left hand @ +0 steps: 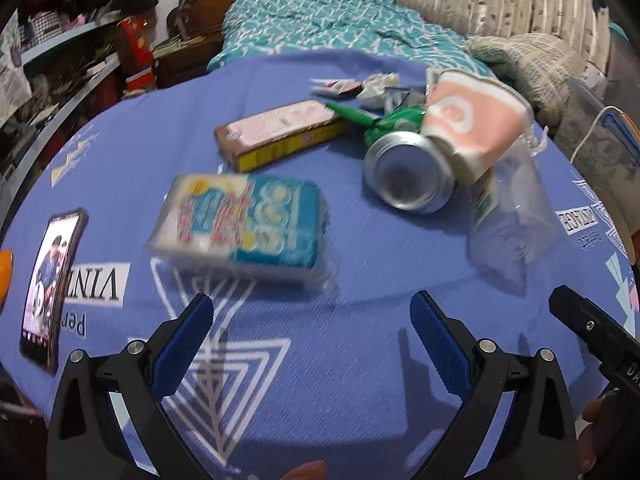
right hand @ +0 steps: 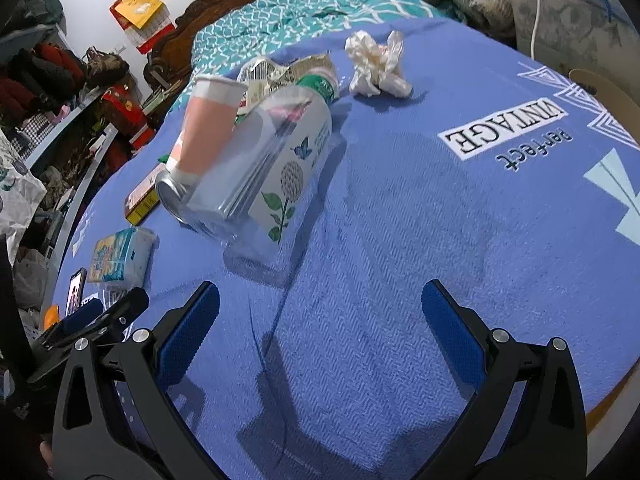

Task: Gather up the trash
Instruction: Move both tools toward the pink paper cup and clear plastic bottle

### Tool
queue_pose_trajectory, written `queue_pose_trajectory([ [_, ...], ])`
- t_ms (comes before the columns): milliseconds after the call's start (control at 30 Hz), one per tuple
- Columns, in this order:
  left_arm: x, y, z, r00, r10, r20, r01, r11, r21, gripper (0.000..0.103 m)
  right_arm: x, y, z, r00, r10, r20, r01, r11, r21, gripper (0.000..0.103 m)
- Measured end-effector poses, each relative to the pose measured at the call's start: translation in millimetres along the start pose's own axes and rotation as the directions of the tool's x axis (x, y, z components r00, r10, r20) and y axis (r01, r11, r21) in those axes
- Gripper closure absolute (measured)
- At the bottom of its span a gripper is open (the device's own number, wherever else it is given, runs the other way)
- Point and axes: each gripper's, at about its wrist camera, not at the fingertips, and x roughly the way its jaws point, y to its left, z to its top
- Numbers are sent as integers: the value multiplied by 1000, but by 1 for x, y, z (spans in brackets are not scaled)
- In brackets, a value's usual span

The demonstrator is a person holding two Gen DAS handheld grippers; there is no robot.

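Trash lies on a blue printed cloth [left hand: 320, 360]. A pink and white paper cup [left hand: 468, 128] leans on a silver can [left hand: 408, 172] and a clear plastic bottle [left hand: 512, 216] with a flower label [right hand: 288, 184]. A crumpled white tissue [right hand: 376, 66] lies beyond, with a green wrapper [left hand: 360, 118]. My left gripper [left hand: 312, 320] is open and empty, near a tissue pack [left hand: 240, 224]. My right gripper [right hand: 320, 308] is open and empty, just short of the bottle.
A long pink and yellow box [left hand: 280, 132] lies behind the tissue pack. A phone [left hand: 52, 288] with a lit screen lies at the left edge. A bed with a teal cover [left hand: 340, 24] is behind, cluttered shelves [left hand: 60, 60] on the left.
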Motion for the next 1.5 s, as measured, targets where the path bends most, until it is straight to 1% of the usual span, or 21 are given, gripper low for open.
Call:
queue_pose_trajectory([
  [167,7,2,-4,999,10,-37,-11,1000,-16,9,5,0,-1,1000,5,-30,-5,1000,8,3],
  [333,17,3,-8,995,3,-96,-5,1000,-17,9,4,1,-2,999,4,-34,-4,1000,7,3],
  [533,15,4,-13,995,12,-95,-13,1000,-10,9,4,0,-2,999,4,-34,-4,1000,3,3],
  [767,16,3,-9,995,16,-96,-16,1000,-4,8,5,2,-3,1000,6,-30,-6,1000,-23,3],
  [867,16,4,-11,995,17,-93,-17,1000,-3,8,5,0,-3,1000,19,-25,-20,1000,-24,3],
  [933,18,0,-6,995,16,-94,-16,1000,-2,8,4,-3,-4,999,38,-17,-38,999,-17,3],
  [1100,18,-1,-8,997,13,-82,-13,1000,-3,8,1,-8,-6,997,82,-2,-82,997,-13,3],
  [1267,15,-1,-11,998,6,-65,-4,1000,21,8,-1,-8,-6,996,84,5,-84,996,-28,3],
  [1333,14,0,-11,998,-9,-68,11,999,39,9,-2,-9,-5,996,84,22,-84,996,-24,6],
  [1367,12,3,-9,997,-37,-70,39,999,33,9,-4,-11,-4,995,89,37,-88,996,-24,13],
  [1400,10,6,-7,996,-63,-59,65,998,19,9,-6,-12,-3,995,90,48,-88,996,-27,16],
  [1433,5,10,-3,996,-87,-31,87,996,0,9,-8,-12,0,994,89,66,-87,996,-36,21],
  [1467,-1,14,1,994,-105,-1,105,994,-15,9,-10,-13,2,993,90,77,-86,995,-45,24],
  [1500,-10,16,9,991,-127,42,128,992,-17,9,-11,-13,5,992,93,88,-88,995,-55,28],
])
